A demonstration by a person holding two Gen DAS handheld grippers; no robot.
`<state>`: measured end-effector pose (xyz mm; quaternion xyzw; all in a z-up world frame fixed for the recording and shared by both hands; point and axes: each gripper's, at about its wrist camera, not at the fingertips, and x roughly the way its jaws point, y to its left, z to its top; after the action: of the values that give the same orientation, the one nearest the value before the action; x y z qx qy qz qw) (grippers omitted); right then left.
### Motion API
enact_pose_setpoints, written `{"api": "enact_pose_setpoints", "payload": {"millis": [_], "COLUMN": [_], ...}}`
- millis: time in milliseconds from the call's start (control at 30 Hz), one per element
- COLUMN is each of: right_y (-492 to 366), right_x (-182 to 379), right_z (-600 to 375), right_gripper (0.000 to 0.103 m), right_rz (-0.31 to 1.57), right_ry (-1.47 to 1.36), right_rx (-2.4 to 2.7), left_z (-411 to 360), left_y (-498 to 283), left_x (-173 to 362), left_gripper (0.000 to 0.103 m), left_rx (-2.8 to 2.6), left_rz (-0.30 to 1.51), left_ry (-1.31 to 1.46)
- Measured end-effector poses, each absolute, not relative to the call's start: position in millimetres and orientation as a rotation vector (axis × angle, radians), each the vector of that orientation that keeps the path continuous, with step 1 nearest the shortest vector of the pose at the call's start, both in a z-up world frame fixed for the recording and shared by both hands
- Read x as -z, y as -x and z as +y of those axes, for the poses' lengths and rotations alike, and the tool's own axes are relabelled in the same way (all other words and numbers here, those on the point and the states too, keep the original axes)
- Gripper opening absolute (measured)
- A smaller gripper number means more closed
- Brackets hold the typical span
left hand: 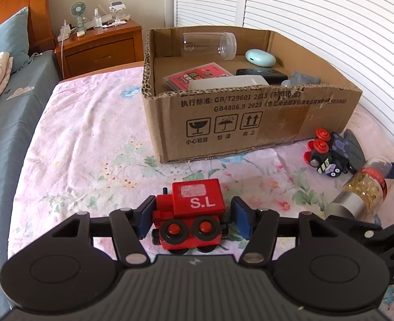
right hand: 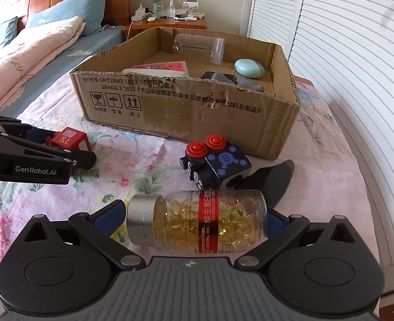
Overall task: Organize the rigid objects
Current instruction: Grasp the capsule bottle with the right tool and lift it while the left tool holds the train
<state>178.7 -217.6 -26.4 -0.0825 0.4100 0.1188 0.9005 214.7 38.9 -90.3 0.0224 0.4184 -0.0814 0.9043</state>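
At the bottom centre of the left wrist view, the left gripper (left hand: pixel 190 220) has its blue-padded fingers set to either side of a red wooden toy locomotive (left hand: pixel 193 218) with black wheels, white letters "S.L" on its cab side and a worn white sticker on its roof. The left pad touches the toy; a narrow gap shows at the right pad, so the jaws are close around it but not clearly clamped. The toy rests on the pink floral bedsheet (left hand: pixel 90 139).

In the right wrist view, the right gripper (right hand: pixel 194 218) straddles a clear plastic bottle of golden capsules (right hand: pixel 197 219) with a silver cap and a red band of Chinese writing too small to read. The bottle lies on its side across the wide-spread jaws, cap toward the left finger; whether the pads press it I cannot tell. The left gripper's side, at mid left of that view, reads "GenRobot.AI".

Just above the bottle lies a black toy train car (right hand: pixel 215 163) with red wheels and blue hexagon markings, tipped on its side.

Beyond, toward the upper centre, an open brown cardboard box (right hand: pixel 197 117) carries "GB/T29601 2013", "GB4806.9 2023" and fragile, umbrella and up-arrow symbols. Inside it are a clear plastic jar (right hand: pixel 199 46), a mint-green oval case (right hand: pixel 249 67) and a pink card pack (right hand: pixel 167 67).
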Motion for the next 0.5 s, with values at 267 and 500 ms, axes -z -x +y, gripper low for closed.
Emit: {"api": "enact_pose_setpoints", "payload": {"millis": [267, 500], "right_y": [-177.6, -176.1], "right_x": [26.8, 27.1], "right_z": [-216.3, -215.1], "right_gripper": [0.097, 0.097], "right_rz": [0.863, 0.865], "right_ry": [0.198, 0.224], "right_rx": [-0.236, -0.251], "left_z": [38.0, 42.4], "left_y": [-214.6, -214.7], "left_x": [91.3, 89.3], "left_gripper": [0.068, 0.052], "left_rx": [0.132, 0.14], "left_rz": [0.876, 0.874], "left_ry": [-0.036, -0.024]}}
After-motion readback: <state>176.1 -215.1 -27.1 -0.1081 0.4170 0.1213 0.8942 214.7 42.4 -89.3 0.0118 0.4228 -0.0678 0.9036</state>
